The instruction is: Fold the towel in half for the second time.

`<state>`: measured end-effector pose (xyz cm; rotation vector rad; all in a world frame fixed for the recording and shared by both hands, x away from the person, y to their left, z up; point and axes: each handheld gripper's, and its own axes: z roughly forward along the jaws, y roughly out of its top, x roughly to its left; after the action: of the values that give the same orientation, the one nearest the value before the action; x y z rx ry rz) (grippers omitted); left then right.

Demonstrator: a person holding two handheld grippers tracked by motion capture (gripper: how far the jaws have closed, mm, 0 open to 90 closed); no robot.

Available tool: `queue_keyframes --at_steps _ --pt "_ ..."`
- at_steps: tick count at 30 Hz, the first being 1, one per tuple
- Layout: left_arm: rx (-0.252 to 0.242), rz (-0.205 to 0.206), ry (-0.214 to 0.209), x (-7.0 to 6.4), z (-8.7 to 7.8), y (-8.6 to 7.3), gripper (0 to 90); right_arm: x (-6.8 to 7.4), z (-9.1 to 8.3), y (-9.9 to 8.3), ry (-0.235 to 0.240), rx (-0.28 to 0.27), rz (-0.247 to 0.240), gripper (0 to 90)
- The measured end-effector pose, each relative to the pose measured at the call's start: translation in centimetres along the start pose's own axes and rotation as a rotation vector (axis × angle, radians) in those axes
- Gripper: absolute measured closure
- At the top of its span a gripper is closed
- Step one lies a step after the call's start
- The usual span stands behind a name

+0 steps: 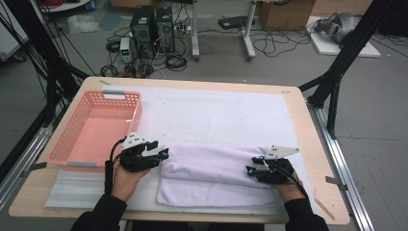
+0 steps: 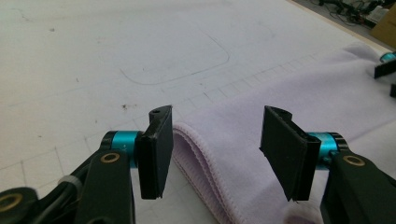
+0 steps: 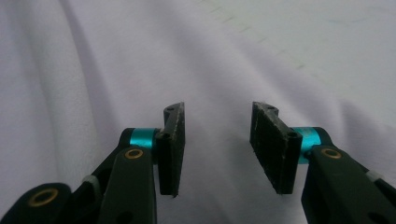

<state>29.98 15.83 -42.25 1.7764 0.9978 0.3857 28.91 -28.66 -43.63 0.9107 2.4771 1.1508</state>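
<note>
A pale lilac towel (image 1: 211,173) lies folded on the white mat near the table's front edge. My left gripper (image 1: 159,151) is at the towel's left end and is open, its jaws straddling the folded, stitched edge (image 2: 205,158) without closing on it. My right gripper (image 1: 252,166) hovers open over the towel's right end, with soft lilac cloth (image 3: 116,70) spread beneath and between its jaws. In the left gripper view the left gripper (image 2: 215,149) has nothing pinched, and the right gripper's tips (image 2: 387,70) show at the far right edge.
A pink plastic basket (image 1: 77,154) stands empty at the table's left, just beside my left hand. The white mat (image 1: 216,115) extends far beyond the towel. Black frame posts flank the table; computers and cables sit on the floor behind.
</note>
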Motion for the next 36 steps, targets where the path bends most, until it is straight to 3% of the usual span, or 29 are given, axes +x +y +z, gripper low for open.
queue_keyframes --at_steps 4,6,8,9,11,13,16,19,23,25,26,28,33,36 --pt "0.004 0.002 0.001 0.0 0.0 0.0 44.0 1.4 -0.1 -0.5 0.098 0.055 -0.076 54.7" --pt "0.009 0.001 0.002 -0.1 0.2 0.0 43.9 1.6 -0.8 -0.9 0.149 0.06 -0.075 54.6" --pt "0.015 0.007 0.0 -0.2 0.4 -0.1 43.8 1.5 -1.4 -1.0 0.167 0.052 -0.075 54.8" --pt "0.022 0.008 0.002 -0.2 0.5 -0.1 43.6 1.3 -1.7 -1.0 0.152 0.032 -0.065 53.7" --pt "0.034 0.012 0.006 -0.3 0.6 -0.1 43.2 0.6 -2.3 -0.9 0.079 -0.034 -0.003 49.2" --pt "0.045 0.008 0.015 -0.3 0.9 -0.2 43.0 -0.3 -2.9 -0.8 -0.041 -0.089 0.066 47.8" --pt "0.064 -0.018 0.035 -0.2 1.5 -0.2 42.5 -1.8 -3.3 -0.9 -0.199 -0.117 0.179 46.1" --pt "0.083 -0.032 0.049 0.0 2.3 -0.3 41.8 -3.2 -2.8 -0.8 -0.283 -0.111 0.246 45.1" --pt "0.145 -0.067 0.071 0.5 2.9 -0.6 46.9 -4.5 -0.7 -0.4 -0.321 -0.074 0.284 46.1" --pt "0.177 -0.066 0.044 0.4 3.1 -0.7 62.9 -4.8 0.2 -0.3 -0.322 -0.053 0.307 51.2" --pt "0.197 -0.045 0.04 0.2 3.1 -0.8 72.3 -4.8 0.5 -0.3 -0.324 -0.039 0.313 54.1" --pt "0.202 -0.037 0.042 -0.2 3.1 -0.8 83.1 -4.7 0.8 -0.5 -0.312 -0.037 0.323 57.9" --pt "0.188 -0.054 0.062 -0.5 2.3 -0.4 85.2 -4.6 0.6 -0.9 -0.317 -0.054 0.322 57.1" --pt "0.189 -0.101 0.086 -0.4 1.4 -0.2 85.2 -4.6 0.5 -0.9 -0.324 -0.055 0.309 56.4"
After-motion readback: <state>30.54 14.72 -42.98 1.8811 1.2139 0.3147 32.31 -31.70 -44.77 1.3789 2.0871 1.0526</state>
